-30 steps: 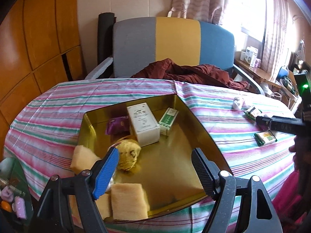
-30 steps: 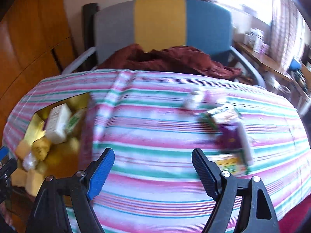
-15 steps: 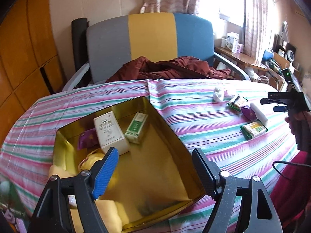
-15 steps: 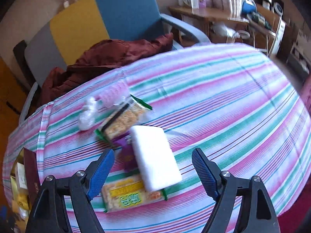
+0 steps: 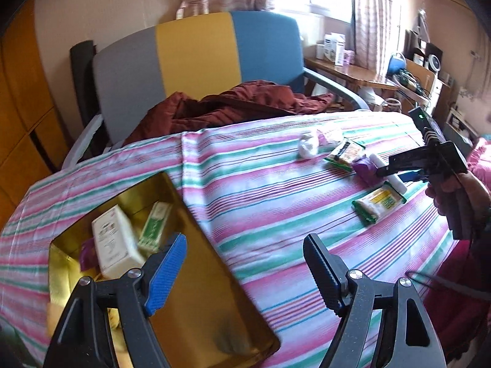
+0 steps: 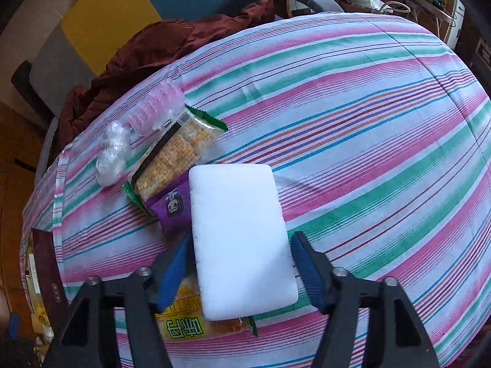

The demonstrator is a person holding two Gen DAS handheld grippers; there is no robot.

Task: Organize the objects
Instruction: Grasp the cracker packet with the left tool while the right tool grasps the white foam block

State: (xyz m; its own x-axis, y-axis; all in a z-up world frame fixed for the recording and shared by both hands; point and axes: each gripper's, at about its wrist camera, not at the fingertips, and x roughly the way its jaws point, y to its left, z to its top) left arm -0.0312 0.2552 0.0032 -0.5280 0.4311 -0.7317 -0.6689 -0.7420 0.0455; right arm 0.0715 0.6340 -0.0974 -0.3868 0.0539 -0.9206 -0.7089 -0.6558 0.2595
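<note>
1. Your right hand-held gripper (image 6: 237,271) has come in from well back of the loose pile and now straddles the white foam block (image 6: 242,239). Its jaws are open, one blue pad (image 6: 173,271) on each long side, and neither visibly presses the block yet.
2. This looks like the approach ending and the grasp about to begin; the block seems the next item bound for the gold tin (image 5: 196,294).
3. The block lies flat on the striped tablecloth (image 6: 368,128), toward the table's right edge. Its near end rests on the yellow-labelled cracker pack (image 6: 184,325).
4. Its long axis runs away from you along the fingers, leaning slightly left at the far end, so the jaws would close across its short width.
5. Just beside its left edge sits the purple packet (image 6: 172,211), then the green-edged cracker pack (image 6: 175,156), the white wrapped lump (image 6: 112,153) and the pink bubble wrap (image 6: 155,109). Your left pad is near the purple packet, so it could get nipped.
6. Your left hand-held gripper (image 5: 245,271) has swung rightward off the tin. It hangs empty, jaws wide, over the tin's right rim near the table's left edge.
7. The tin already holds a white box (image 5: 112,245) and a green box (image 5: 155,227).
</note>
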